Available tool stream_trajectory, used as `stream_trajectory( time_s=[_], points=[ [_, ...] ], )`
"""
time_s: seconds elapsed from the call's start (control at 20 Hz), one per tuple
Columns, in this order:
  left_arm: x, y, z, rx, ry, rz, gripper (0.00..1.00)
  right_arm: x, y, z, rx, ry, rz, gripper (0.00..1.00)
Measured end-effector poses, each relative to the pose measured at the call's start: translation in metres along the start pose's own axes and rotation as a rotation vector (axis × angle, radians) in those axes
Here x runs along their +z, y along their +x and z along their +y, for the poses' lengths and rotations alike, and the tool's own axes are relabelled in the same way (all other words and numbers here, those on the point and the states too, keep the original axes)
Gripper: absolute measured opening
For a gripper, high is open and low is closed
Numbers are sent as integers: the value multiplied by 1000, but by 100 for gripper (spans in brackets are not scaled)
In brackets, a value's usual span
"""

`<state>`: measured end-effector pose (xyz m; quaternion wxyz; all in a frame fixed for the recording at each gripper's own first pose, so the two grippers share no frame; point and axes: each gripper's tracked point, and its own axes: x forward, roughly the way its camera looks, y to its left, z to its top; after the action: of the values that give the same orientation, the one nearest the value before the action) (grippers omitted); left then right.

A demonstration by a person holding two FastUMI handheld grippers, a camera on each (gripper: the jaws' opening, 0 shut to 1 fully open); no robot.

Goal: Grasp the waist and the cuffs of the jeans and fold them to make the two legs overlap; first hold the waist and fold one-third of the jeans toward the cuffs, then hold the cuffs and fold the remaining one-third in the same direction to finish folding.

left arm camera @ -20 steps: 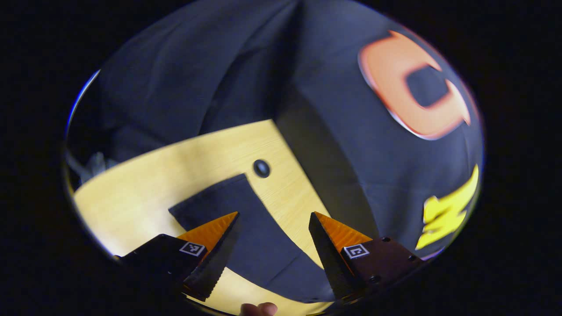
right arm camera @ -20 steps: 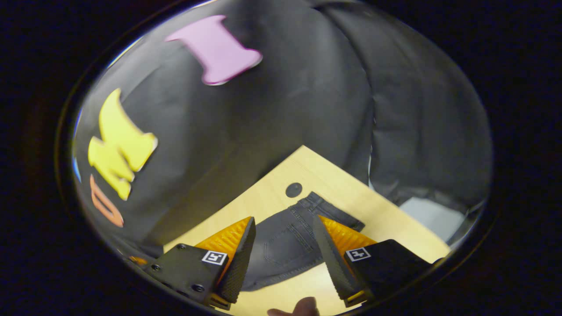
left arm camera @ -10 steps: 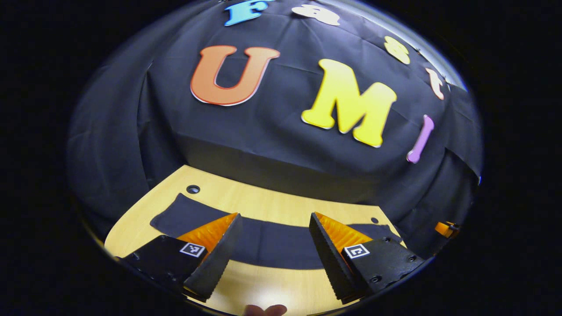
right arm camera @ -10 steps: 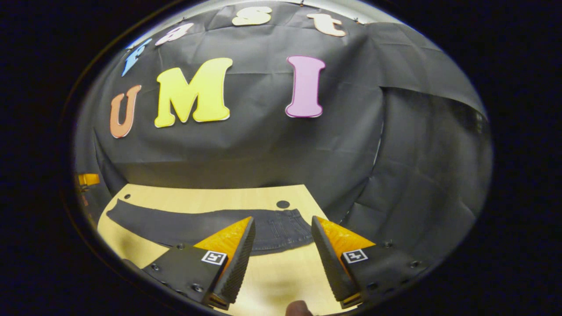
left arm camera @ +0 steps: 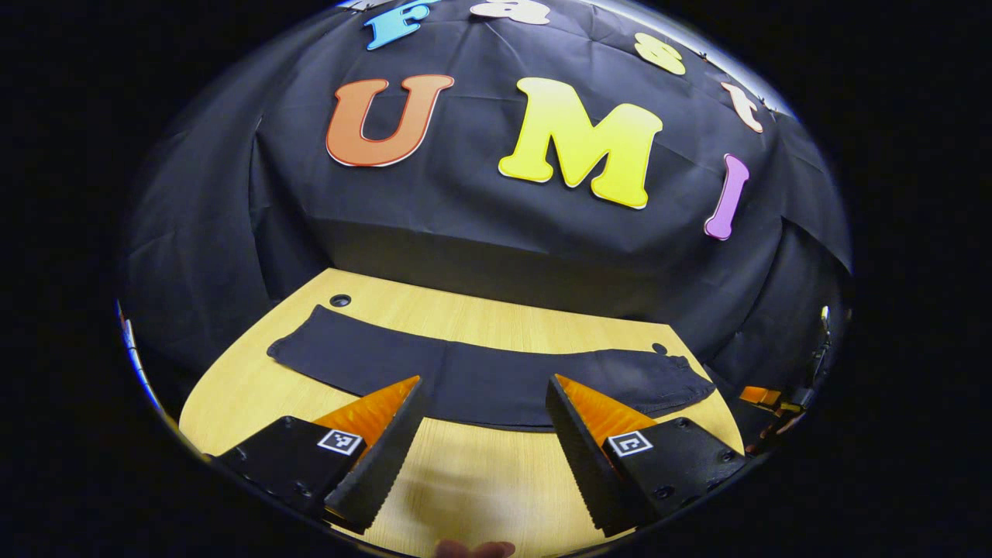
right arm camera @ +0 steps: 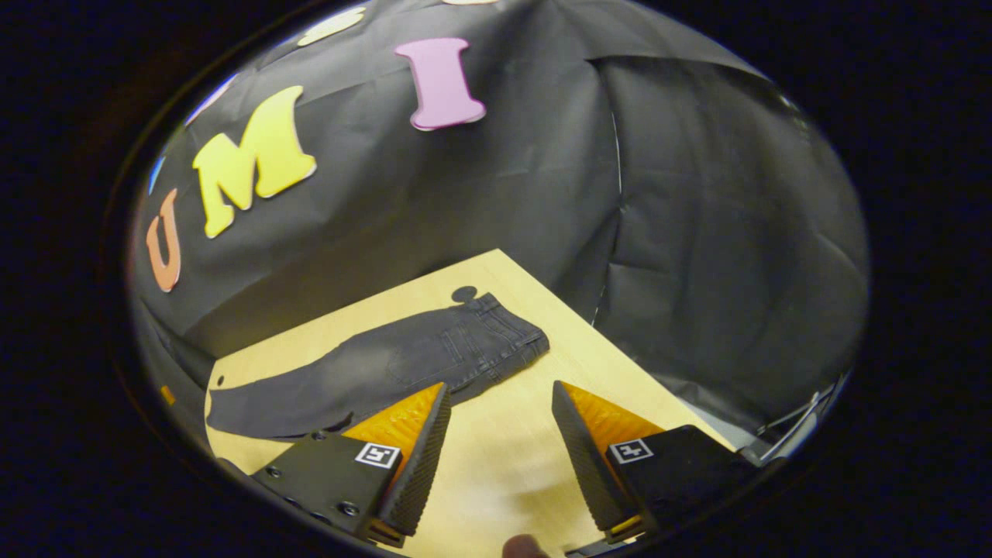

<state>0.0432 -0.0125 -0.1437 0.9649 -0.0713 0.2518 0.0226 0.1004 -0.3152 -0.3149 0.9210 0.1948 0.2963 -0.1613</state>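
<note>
Right gripper view, dark denim jeans (right arm camera: 403, 360) flat on pale woodgrain table (right arm camera: 535, 434), both grippers' jaws wide apart, empty.

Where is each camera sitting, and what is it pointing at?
Left gripper view: rides on the left gripper, above the near edge of the light wooden table, facing the booth's back wall across the long dark grey jeans; its own open fingers and a fingertip show at the bottom.
Right gripper view: rides on the right gripper, turned toward the table's right corner and the jeans' waist end; its own open fingers and a fingertip show.
Both views share the jeans lying flat on the table.
</note>
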Motion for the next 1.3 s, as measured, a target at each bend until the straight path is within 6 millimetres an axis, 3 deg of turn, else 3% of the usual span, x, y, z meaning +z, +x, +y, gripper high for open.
stream_trajectory(
  time_s=[0.05,0.1,0.25,0.55,0.8,0.95,1.0,1.05,1.1,1.2,1.3],
  points=[
    [3,-1,2,16,11,-2,99,-1,20,0,1,42,20,75],
    [5,-1,5,32,23,-5,99,-1,37,-1,7,86,34,82],
    [-1,-2,15,88,17,31,99,1,86,-6,5,219,61,83],
    [-8,-7,33,182,4,72,99,5,149,-16,-49,423,101,83],
    [-14,-9,42,231,-16,98,99,5,172,-13,-87,412,99,83],
    [-21,-10,50,249,-35,111,99,4,168,-11,-98,354,83,79],
    [-22,-9,52,254,-40,113,99,5,167,-12,-108,339,75,83],
    [-23,-10,53,258,-45,116,99,4,167,-14,-120,308,73,75],
    [-23,-10,53,259,-49,118,99,1,164,-16,-126,281,83,75],
    [-25,-12,57,265,-53,120,99,8,165,-14,-112,266,59,54],
    [-26,-15,64,273,-66,119,99,13,164,-6,-120,226,63,24]
  ],
)
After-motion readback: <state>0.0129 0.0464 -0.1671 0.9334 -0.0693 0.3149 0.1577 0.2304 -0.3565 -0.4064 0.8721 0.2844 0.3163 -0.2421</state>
